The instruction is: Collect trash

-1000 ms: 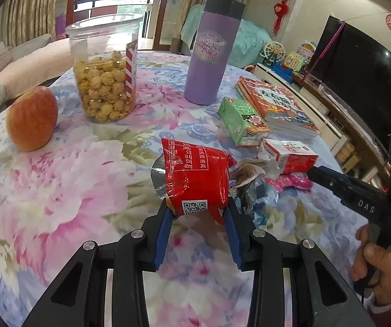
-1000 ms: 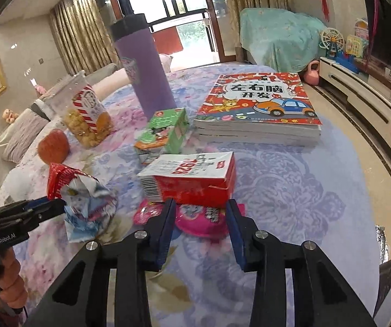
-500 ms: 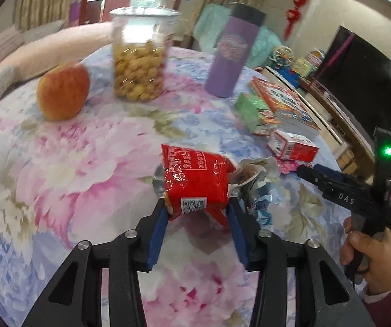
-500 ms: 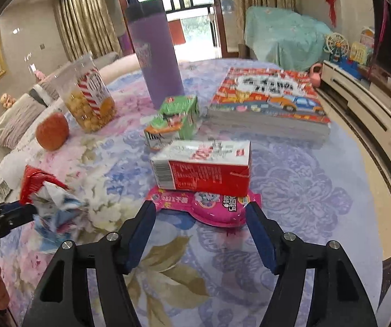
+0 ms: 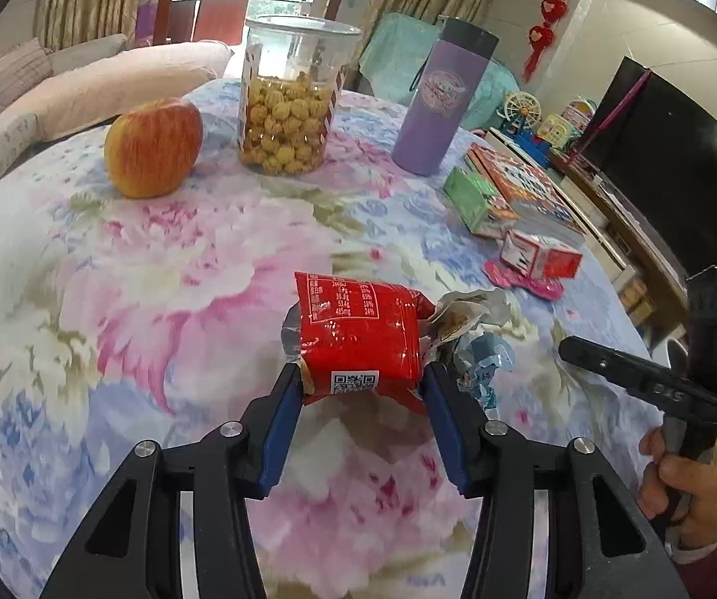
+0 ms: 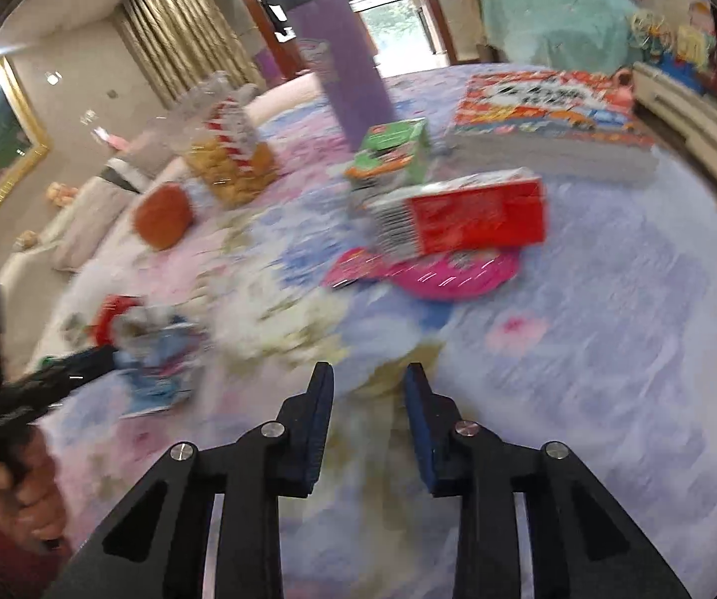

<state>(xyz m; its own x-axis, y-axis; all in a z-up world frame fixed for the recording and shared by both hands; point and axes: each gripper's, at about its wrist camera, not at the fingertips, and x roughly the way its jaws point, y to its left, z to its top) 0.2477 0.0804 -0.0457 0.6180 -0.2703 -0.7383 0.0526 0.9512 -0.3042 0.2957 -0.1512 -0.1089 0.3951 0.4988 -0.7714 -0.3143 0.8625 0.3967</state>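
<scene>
- The jaws of the left gripper (image 5: 362,389) are opening, wider than a second ago, yet the red snack wrapper (image 5: 358,332) sits between them, both pads touching its sides.
- The jaws of the right gripper (image 6: 368,379) are closing on nothing, after spreading wide half a second ago.
- Judgement: the wrapper may be getting dropped onto the crumpled wrappers (image 5: 473,329).
- It is crinkled and glossy, lying mid-desk (image 5: 159,269).
</scene>
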